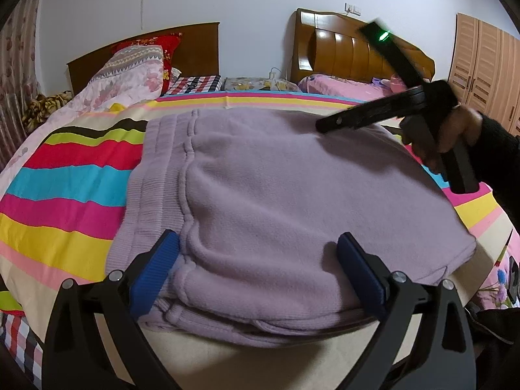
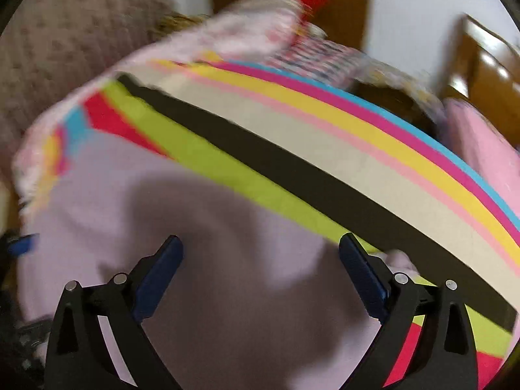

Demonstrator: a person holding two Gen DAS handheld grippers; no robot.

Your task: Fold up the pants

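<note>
The lilac knit pants (image 1: 260,195) lie folded in a flat stack on the striped bedspread (image 1: 71,178), waistband to the left. My left gripper (image 1: 258,247) is open, its blue pads (image 1: 156,273) resting on the near edge of the stack. In the left wrist view my right gripper (image 1: 328,123) hovers over the far right corner of the pants, held by a hand. In the blurred right wrist view the right gripper (image 2: 260,247) is open and empty just above the pants (image 2: 201,260).
The bedspread (image 2: 325,149) covers a bed with a floral quilt and pillows (image 1: 130,71) at the back left. A second bed with a wooden headboard (image 1: 344,48) stands behind. A wardrobe (image 1: 484,74) is at the right.
</note>
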